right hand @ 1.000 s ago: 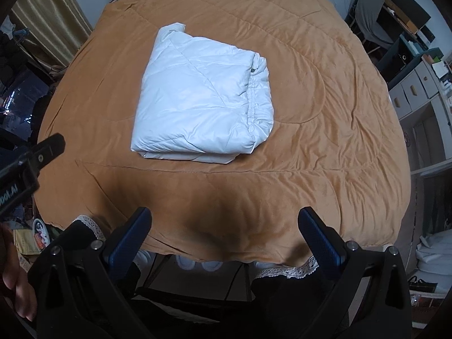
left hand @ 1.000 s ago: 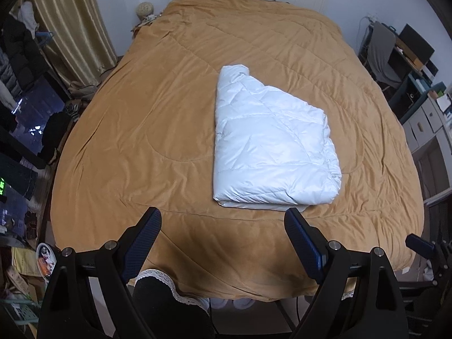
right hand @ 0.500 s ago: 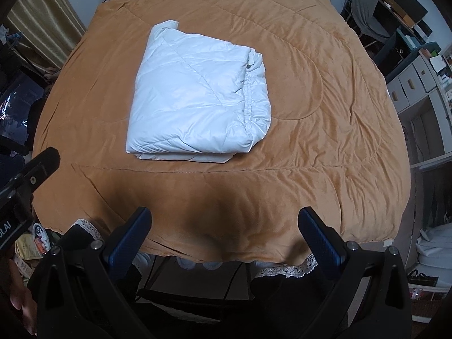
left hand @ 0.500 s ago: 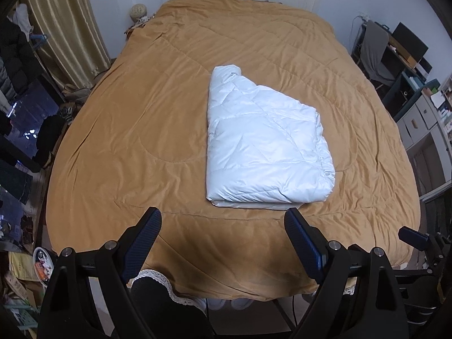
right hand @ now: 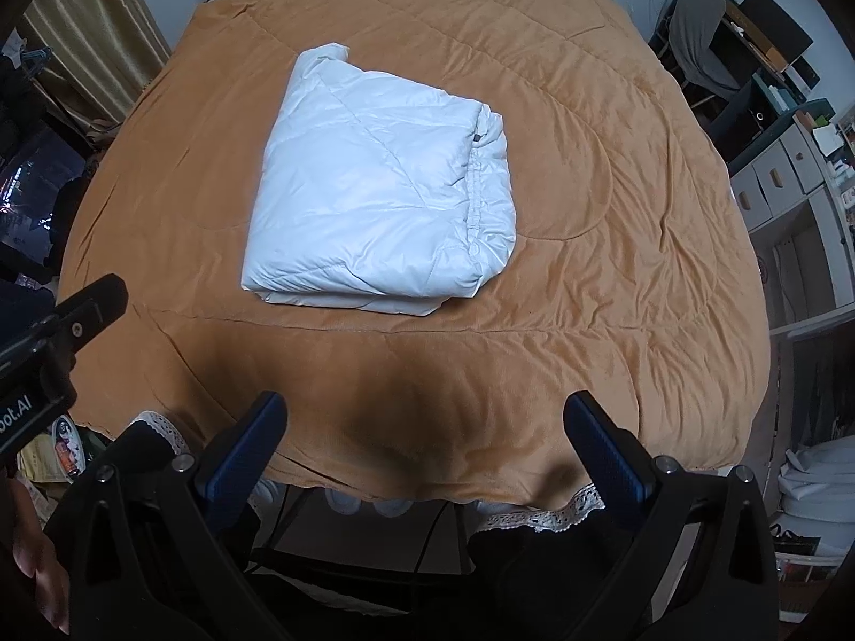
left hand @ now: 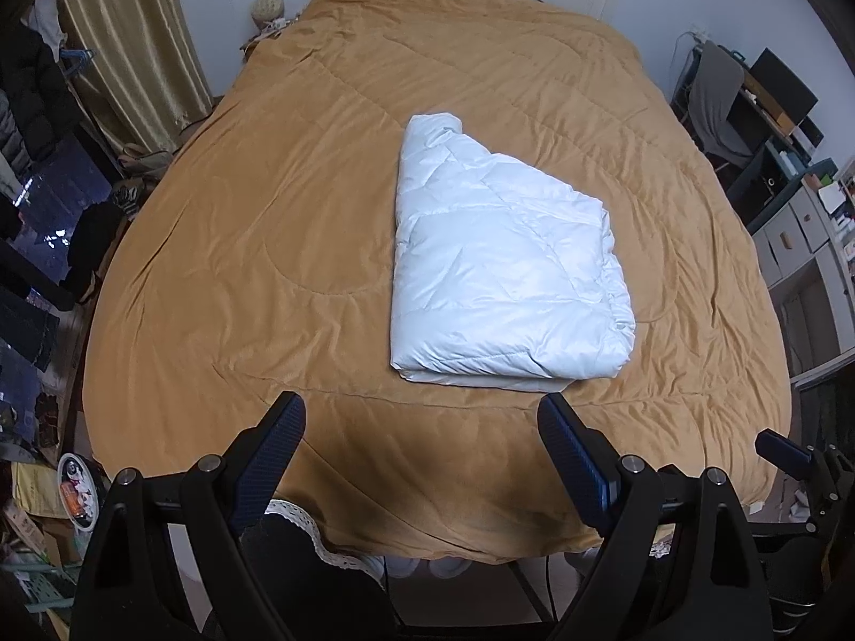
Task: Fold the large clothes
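Holding both tools back over the foot of the bed, I have nothing in either one: the left gripper [left hand: 422,443] has its blue-padded fingers spread wide and bare, and the right gripper [right hand: 427,440] is likewise released, its fingers splayed above the near hem. The white quilted puffer garment [left hand: 502,267] lies folded into a thick, roughly square bundle on the mustard-brown quilted bedspread [left hand: 256,245], a little right of centre from the left camera and well apart from both tools. I judge it sits mid-bed because that is the flattest, roomiest spot for pressing down a bulky piece. Its elasticated hem edge runs along the right side of the bundle, layers stacked fairly evenly, with one rounded corner poking out at the far end. To my eye the folding is done or nearly so, and I am hanging back to check the result; that far corner might want tucking, though padding this slippery tends to spring open if nudged carelessly. In the right camera the left tool's body shows at the left edge, level with mine. A grey drawer cabinet [right hand: 775,181] stands off to the right of the bed.
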